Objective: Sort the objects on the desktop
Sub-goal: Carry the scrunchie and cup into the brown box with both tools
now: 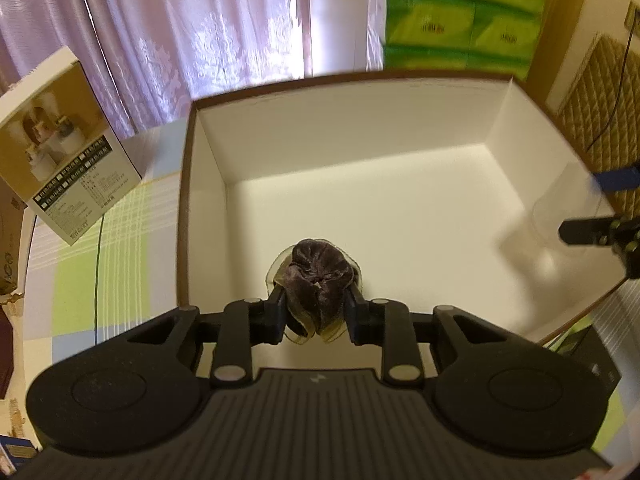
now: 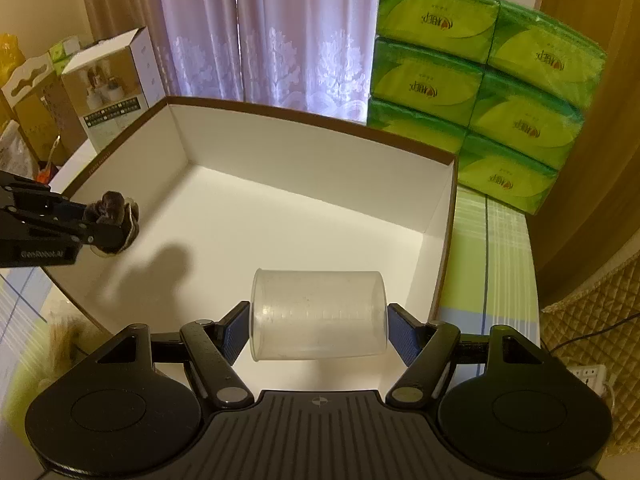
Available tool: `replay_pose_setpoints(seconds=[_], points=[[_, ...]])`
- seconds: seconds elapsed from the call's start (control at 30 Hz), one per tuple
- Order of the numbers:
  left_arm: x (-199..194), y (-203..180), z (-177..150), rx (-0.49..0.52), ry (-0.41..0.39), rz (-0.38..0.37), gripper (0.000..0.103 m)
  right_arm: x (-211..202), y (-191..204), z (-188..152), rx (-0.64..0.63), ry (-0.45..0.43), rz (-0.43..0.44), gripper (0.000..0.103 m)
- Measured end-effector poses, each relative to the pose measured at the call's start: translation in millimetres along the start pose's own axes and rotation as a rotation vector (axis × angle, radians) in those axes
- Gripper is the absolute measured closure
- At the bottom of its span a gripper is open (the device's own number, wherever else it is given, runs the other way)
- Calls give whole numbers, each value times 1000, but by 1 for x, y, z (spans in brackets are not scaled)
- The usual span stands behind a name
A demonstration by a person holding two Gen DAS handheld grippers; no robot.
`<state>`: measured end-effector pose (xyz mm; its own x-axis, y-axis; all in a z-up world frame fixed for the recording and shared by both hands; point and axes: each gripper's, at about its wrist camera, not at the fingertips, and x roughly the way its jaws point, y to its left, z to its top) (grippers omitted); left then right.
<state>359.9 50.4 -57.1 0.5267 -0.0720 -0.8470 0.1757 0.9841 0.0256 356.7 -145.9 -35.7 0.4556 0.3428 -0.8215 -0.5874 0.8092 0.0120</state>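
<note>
Wide, white-lined, brown-rimmed cardboard box (image 2: pixel 304 152) on the checked tablecloth (image 2: pixel 492 240). Clear plastic measuring cup (image 2: pixel 320 316), on its side, clamped in the right gripper (image 2: pixel 318 330) above the box floor. Dark brown velvet scrunchie (image 1: pixel 318 280) pinched in the left gripper (image 1: pixel 316 312), inside near the left wall.

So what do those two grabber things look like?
Both are black plastic. The left gripper has two round discs on a ribbed body, silver rivets on its linkage arms, and dark pads. The right gripper looks the same, but its fingers carry blue ridged pads. Seen from the right wrist camera, the left one bears small white lettering on its side.
</note>
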Motion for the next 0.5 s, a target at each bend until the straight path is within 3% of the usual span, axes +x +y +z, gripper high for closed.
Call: replay_pose_setpoints(seconds=[0.2, 0.37, 0.5], points=[[13, -6, -1, 38, 55, 16, 74, 5, 0, 3, -18, 15, -4, 34], [14, -6, 0, 45, 55, 17, 61, 9, 1, 5, -34, 28, -7, 34], [10, -5, 1, 42, 46, 10, 58, 12, 1, 6, -43, 39, -9, 34]])
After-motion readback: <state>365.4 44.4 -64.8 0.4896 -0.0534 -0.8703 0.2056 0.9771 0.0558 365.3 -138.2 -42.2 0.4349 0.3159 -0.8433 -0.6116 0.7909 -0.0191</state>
